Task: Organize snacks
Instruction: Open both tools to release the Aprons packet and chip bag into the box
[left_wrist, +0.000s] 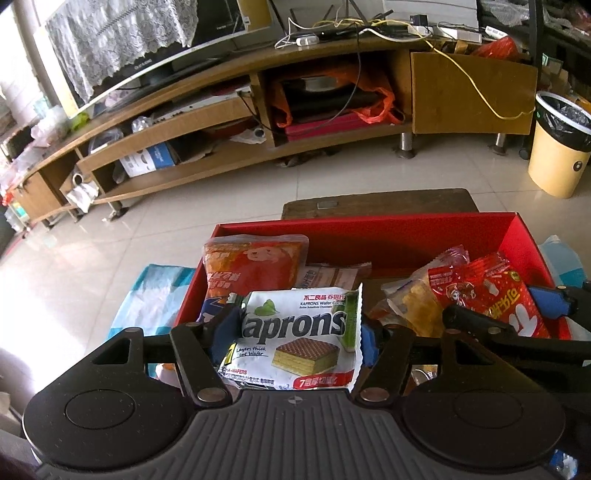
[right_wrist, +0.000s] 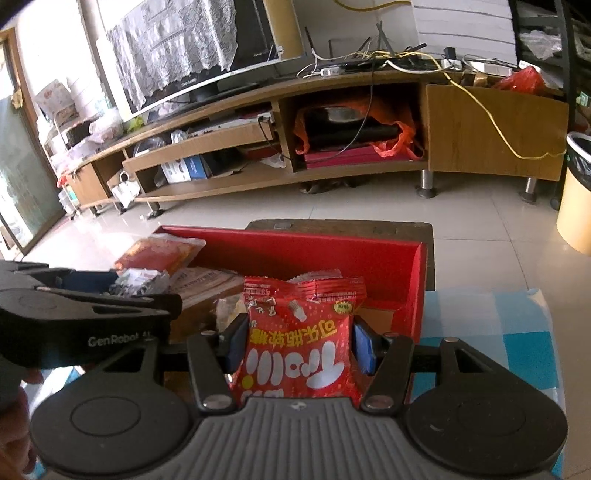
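The left gripper carries a white crinkled foil Kaprons wafer packet between its blue pads, just over the near wall of the open red cardboard box. Whether those pads press the foil or merely flank it I cannot tell; if the hold is loose, the slick packet could slide out and land outside the box, on the blue-and-white checked cloth under it.

The right gripper has its fingers clamped on a glossy red plastic candy bag, held above the box's right half. That bag is soft and air-filled, so a hard squeeze could burst it, and a slack one could let it slip.

Both tools crowd the same box, close together. They could knock each other, or shove the orange snack pouch leaning at the box's far left corner and the clear-wrapped yellow cake at its middle.
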